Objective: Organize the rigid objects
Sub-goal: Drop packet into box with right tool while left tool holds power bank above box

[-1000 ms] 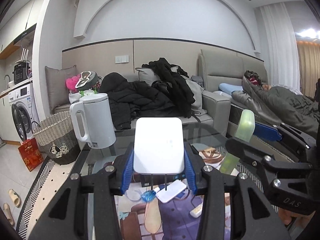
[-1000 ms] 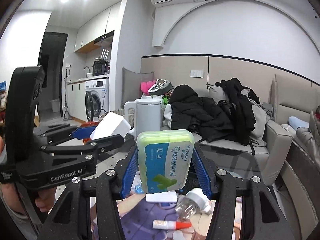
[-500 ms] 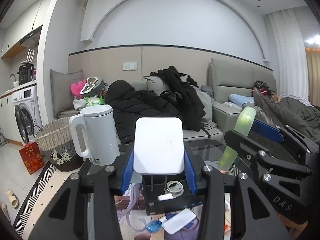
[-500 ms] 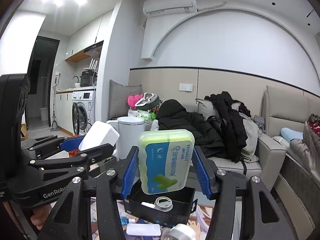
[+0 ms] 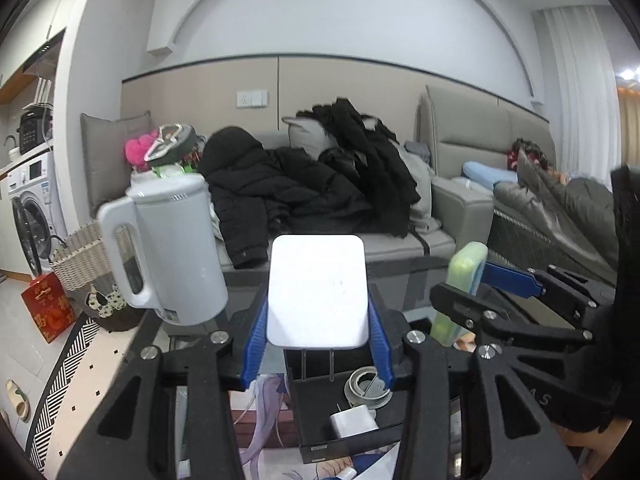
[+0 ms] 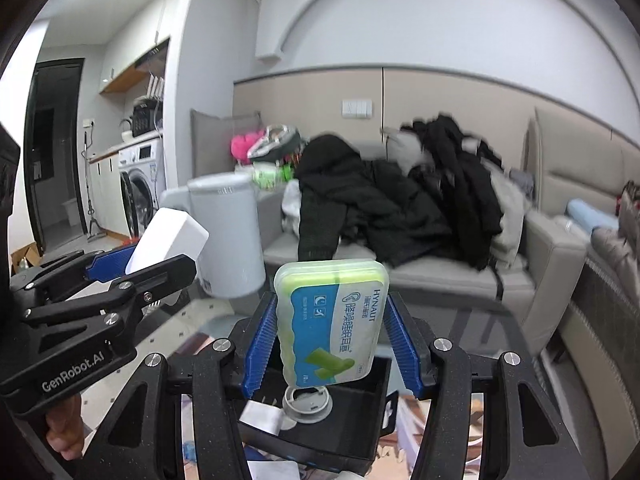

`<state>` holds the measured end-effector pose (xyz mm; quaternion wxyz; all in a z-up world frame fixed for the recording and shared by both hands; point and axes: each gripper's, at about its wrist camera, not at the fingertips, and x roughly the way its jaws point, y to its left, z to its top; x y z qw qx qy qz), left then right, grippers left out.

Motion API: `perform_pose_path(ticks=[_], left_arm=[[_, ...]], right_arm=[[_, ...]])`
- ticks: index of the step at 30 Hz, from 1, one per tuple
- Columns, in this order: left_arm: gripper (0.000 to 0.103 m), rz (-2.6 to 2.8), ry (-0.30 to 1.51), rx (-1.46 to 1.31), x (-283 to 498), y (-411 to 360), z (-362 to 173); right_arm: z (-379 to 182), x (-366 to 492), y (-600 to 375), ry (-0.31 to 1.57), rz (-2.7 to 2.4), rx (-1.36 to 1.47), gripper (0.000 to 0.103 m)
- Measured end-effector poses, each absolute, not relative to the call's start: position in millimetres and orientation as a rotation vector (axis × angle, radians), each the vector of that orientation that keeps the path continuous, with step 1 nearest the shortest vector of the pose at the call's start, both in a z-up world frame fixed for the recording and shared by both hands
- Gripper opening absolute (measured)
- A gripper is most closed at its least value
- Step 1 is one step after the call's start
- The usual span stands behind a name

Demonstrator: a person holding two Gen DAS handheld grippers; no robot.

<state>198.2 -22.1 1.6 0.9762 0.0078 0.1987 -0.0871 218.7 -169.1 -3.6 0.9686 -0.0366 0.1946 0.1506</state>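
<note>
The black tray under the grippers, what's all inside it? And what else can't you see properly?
- Black tray, left wrist view: the white charger held in the left gripper hides its back.
- Black tray, right wrist view: the earplug box in the right gripper covers its middle.
- White kettle, right wrist view: blurred.

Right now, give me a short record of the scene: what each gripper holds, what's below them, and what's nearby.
left gripper: shut on white charger, prongs pointing down
right gripper: shut on green earplug box
below both: black tray on the table
already in tray: gray round piece, small white block
nearby: white kettle, left of the charger
</note>
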Motion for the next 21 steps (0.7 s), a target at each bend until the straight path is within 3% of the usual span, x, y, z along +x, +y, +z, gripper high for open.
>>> perform_pose_path(ticks=[5, 11, 21], left_arm=[[0.043, -0.200, 0.495, 0.006, 222.2, -29.8, -21.0], [0.043, -0.222, 0.748, -0.028, 253.4, -41.3, -54.0], [0.044, -0.217, 0.845, -0.030, 255.1, -43.2, -67.3]], right_arm=[[-35.1, 253.7, -164.9, 0.517, 0.298, -0.053, 0.054], [-71.5, 284.8, -172.3, 0.706, 0.267, -0.037, 0.054], [-90.0, 289.2, -174.7, 0.799, 0.242, -0.068, 0.054]])
